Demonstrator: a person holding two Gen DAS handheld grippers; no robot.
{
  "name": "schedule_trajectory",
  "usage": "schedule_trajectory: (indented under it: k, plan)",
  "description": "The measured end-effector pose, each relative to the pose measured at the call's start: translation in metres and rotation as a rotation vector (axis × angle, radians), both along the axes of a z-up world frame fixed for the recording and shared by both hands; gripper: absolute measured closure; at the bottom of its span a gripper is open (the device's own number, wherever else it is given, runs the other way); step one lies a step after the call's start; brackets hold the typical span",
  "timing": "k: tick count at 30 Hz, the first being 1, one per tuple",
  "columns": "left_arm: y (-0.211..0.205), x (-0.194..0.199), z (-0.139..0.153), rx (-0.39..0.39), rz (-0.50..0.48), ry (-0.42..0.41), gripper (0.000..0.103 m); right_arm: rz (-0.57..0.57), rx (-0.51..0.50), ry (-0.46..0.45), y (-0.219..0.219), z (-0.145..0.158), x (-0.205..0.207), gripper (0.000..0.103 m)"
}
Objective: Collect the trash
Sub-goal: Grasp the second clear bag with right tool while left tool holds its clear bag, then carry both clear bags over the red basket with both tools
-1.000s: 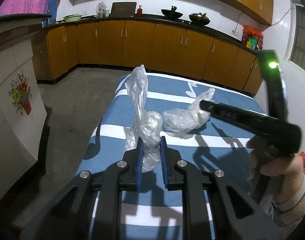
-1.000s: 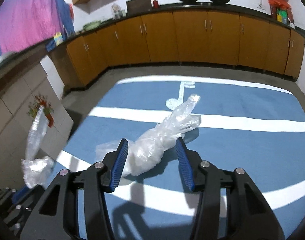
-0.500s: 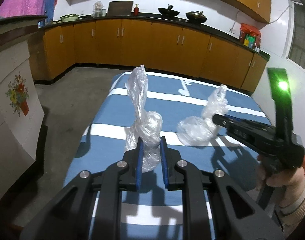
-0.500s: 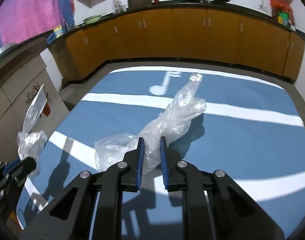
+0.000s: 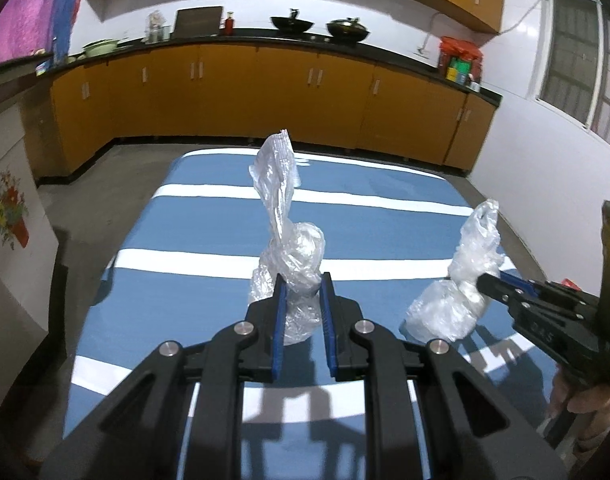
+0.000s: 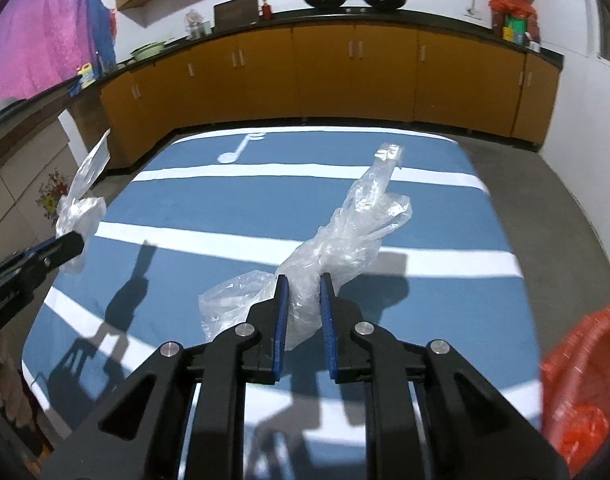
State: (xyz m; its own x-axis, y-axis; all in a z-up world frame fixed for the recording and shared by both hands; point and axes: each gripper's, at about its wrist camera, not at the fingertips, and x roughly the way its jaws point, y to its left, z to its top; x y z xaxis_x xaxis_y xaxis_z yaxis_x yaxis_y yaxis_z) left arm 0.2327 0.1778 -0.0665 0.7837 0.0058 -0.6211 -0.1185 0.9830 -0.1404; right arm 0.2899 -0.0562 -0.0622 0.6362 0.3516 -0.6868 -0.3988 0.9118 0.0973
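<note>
My left gripper (image 5: 303, 285) is shut on a crumpled clear plastic bag (image 5: 289, 248) and holds it above the blue and white striped table (image 5: 209, 280). My right gripper (image 6: 303, 285) is shut on a second clear plastic bag (image 6: 345, 236), also lifted off the table. The right gripper (image 5: 490, 282) with its bag (image 5: 461, 280) shows at the right of the left wrist view. The left gripper (image 6: 71, 242) with its bag (image 6: 81, 206) shows at the left edge of the right wrist view.
A bin lined with a red bag (image 6: 581, 380) stands off the table's right side. Orange kitchen cabinets (image 5: 265, 100) run along the back wall. A tiled counter (image 5: 9, 216) stands left of the table, with grey floor (image 5: 101, 184) between.
The right gripper closed on the second bag and lifted it off the table, moving right. The left gripper kept its bag and rose slightly.
</note>
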Motion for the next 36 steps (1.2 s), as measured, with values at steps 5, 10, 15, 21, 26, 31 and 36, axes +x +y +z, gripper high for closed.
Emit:
schedule_trajectory:
  k: [5,10,15,21,26,31,36]
  plan:
    - [-0.029,-0.005,0.01,0.007,-0.055,-0.014,0.086,-0.056,0.014,-0.009,-0.036,0.011,-0.021,0.087]
    - [-0.056,-0.008,0.018,0.01,-0.096,-0.023,0.086,-0.102,0.025,-0.019,-0.064,0.02,-0.034,0.087]
    - [-0.082,-0.013,0.026,0.011,-0.14,-0.029,0.086,-0.149,0.035,-0.043,-0.088,0.031,-0.049,0.087]
    - [-0.114,-0.018,0.035,0.018,-0.198,-0.044,0.086,-0.206,0.04,-0.076,-0.121,0.04,-0.067,0.087]
    - [-0.142,-0.023,0.041,0.024,-0.249,-0.055,0.086,-0.255,0.051,-0.093,-0.152,0.043,-0.084,0.087]
    - [-0.174,-0.025,0.044,0.027,-0.304,-0.055,0.086,-0.3,0.057,-0.104,-0.177,0.046,-0.098,0.087]
    - [-0.204,-0.027,0.043,0.031,-0.363,-0.051,0.086,-0.345,0.064,-0.103,-0.202,0.044,-0.108,0.087]
